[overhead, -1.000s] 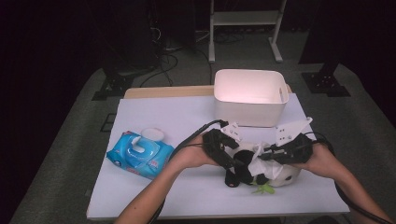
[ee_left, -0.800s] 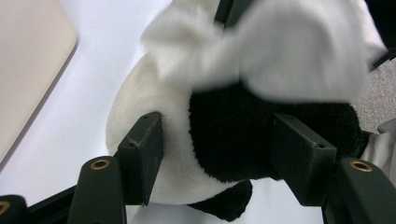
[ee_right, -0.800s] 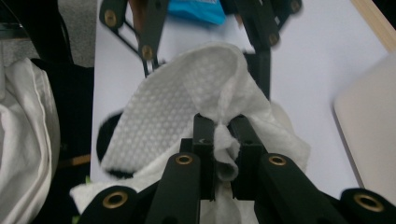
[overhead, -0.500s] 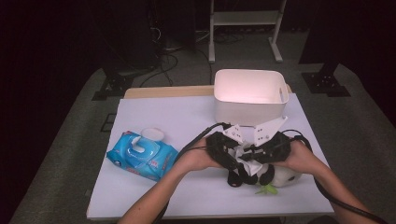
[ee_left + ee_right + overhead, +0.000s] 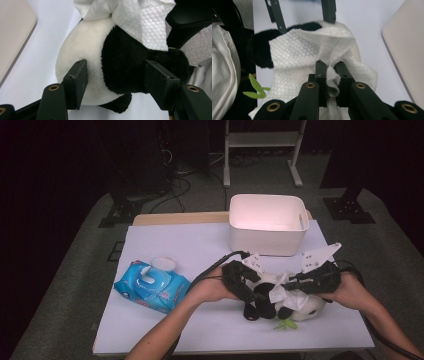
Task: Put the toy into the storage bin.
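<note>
A black-and-white panda plush point(image 5: 264, 306) lies on the white table point(image 5: 200, 245), right of centre. My left gripper point(image 5: 250, 292) comes at it from the left. In the left gripper view its pads point(image 5: 76, 80) press on the panda point(image 5: 100, 65) from both sides. My right gripper point(image 5: 295, 285) reaches in from the right and is shut on a bunched fold of a white wipe point(image 5: 299, 52). The wipe point(image 5: 280, 292) drapes over the panda's body point(image 5: 260, 53). A green leaf point(image 5: 285, 324) lies just in front of the plush.
A blue pack of wet wipes point(image 5: 150, 287) lies at the left, with a round white lid point(image 5: 163, 263) behind it. A white bin point(image 5: 267, 222) stands at the back, close behind the grippers. Dark floor surrounds the table.
My right gripper swept left across the panda with the wipe, then came back to the right. The left gripper and the panda stayed where they were.
</note>
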{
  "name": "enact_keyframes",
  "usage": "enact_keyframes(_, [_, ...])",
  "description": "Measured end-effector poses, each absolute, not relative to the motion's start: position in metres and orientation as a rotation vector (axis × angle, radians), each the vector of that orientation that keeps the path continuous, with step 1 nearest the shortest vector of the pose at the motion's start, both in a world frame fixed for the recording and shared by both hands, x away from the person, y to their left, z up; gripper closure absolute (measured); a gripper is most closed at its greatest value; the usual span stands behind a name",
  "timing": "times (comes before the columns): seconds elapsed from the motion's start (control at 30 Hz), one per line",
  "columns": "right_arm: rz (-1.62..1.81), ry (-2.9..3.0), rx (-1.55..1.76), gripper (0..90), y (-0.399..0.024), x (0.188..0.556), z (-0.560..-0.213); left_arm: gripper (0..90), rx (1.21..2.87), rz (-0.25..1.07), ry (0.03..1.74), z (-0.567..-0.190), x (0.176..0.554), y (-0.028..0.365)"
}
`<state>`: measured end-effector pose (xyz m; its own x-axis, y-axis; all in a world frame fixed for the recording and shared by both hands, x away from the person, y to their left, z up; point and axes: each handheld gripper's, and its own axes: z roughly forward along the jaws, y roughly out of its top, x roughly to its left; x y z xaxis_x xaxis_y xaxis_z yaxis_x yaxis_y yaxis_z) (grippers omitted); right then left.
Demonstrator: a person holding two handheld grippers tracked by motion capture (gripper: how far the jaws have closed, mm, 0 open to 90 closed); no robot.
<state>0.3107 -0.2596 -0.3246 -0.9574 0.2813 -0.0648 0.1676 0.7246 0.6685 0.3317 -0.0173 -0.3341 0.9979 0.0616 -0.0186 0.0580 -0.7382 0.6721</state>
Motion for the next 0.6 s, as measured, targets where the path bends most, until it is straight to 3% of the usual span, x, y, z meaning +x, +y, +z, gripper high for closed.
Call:
enact_keyframes(0.37, [1.043,2.775,0.305,82.0,-0.253,0.303,-0.322,35.3,2.417,-0.026,0.083,-0.33,0.335,-0.022])
enact_keyframes(0.6, [1.064,2.786,0.185,82.0,-0.215,0.31,-0.314,36.6,2.455,-0.025,-0.005,-0.328,0.319,-0.029])
